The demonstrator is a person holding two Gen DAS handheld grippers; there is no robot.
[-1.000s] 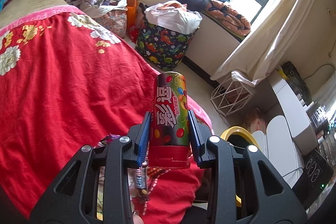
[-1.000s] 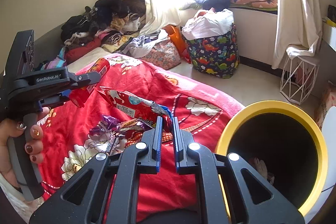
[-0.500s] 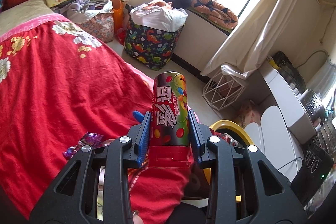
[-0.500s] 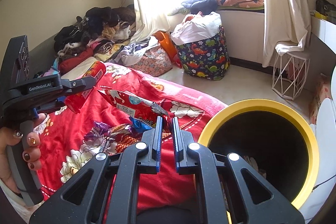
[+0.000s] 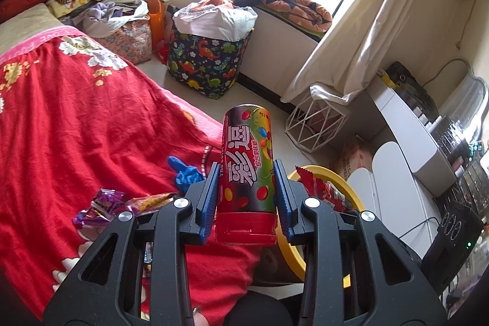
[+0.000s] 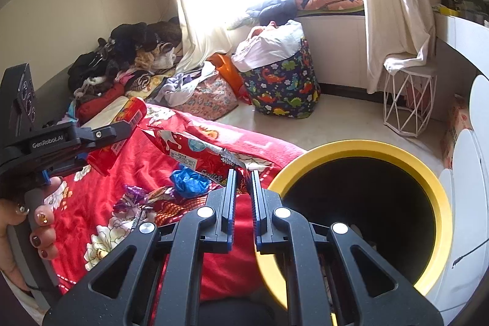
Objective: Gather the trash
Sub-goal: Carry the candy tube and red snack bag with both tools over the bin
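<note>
candy tube (image 5: pixel 247 170) clamped in left tongs (image 5: pixel 247 194), red wrapper (image 6: pixel 195 152) pinched in right tongs (image 6: pixel 243 197), yellow bin (image 6: pixel 360 148) now nearer

Red flowered blanket (image 5: pixel 76 118), yellow-rimmed black bin (image 6: pixel 360 148), dinosaur-print navy basket (image 5: pixel 207 63), red candy-patterned tube (image 5: pixel 247 170).

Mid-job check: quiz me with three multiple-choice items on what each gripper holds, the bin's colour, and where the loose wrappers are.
1. The left gripper is:
A. open and empty
B. shut on the candy tube
C. inside the bin

2. The rim of the trash bin is:
A. yellow
B. green
C. white

3. The blue wrapper lies:
A. on the floor
B. in the bin
C. on the red blanket

Key: B, both pads press the tube's sides; A, a yellow ring surrounds the dark inside; C, it rests on the blanket, while the right gripper pinches the red snack bag.
</note>
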